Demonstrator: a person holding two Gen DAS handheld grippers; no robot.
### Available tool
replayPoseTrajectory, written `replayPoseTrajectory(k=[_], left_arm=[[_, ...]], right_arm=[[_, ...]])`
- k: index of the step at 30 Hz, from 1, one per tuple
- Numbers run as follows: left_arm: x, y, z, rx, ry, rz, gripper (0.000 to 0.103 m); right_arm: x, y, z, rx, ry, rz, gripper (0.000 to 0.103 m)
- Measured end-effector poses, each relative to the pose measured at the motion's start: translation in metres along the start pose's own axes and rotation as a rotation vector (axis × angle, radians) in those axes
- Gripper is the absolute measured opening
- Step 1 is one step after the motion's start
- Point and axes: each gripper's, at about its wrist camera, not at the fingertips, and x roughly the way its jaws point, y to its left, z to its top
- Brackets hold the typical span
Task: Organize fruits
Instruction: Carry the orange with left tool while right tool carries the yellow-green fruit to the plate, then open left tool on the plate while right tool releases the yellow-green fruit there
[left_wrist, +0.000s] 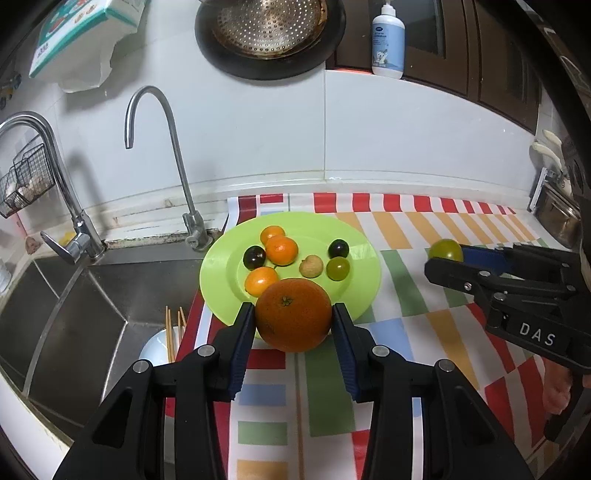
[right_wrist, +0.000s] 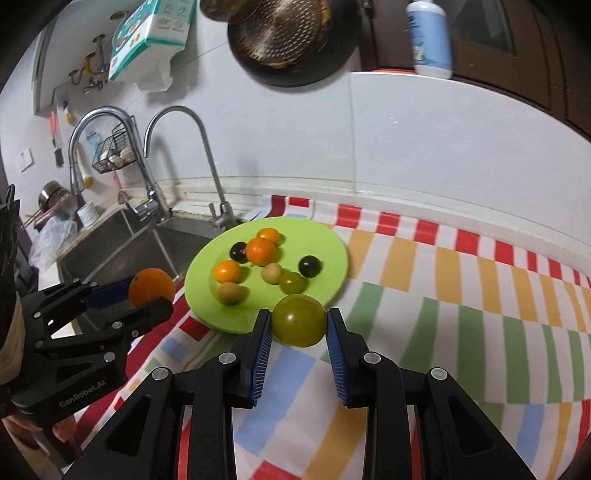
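Orange (left_wrist: 293, 314) hides plate (left_wrist: 354, 236) rim; sink (left_wrist: 92, 295) cropped.

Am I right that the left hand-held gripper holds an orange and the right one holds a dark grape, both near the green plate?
Not quite. The right hand-held gripper holds a green fruit, not a dark grape, as the right wrist view shows. The rest stands: the left hand-held gripper holds the orange, both near the green plate.

Home kitchen: sink (left_wrist: 74, 295), faucet (left_wrist: 162, 147), strainer (left_wrist: 269, 26).
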Motion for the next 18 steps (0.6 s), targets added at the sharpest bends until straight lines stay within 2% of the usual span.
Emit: replayPoseTrajectory(k=[11, 18], left_arm=[[0.035, 0.004, 0.018, 0.05, -0.011, -0.026, 0.041], [0.061, 0.005, 0.028, 0.089, 0.002, -0.04, 0.041]], right_arm=[[0.049, 0.001, 0.032, -0.057, 0.039, 0.057, 0.031], [0.085, -0.002, 0.051, -0.08, 0.068, 0.064, 0.031]])
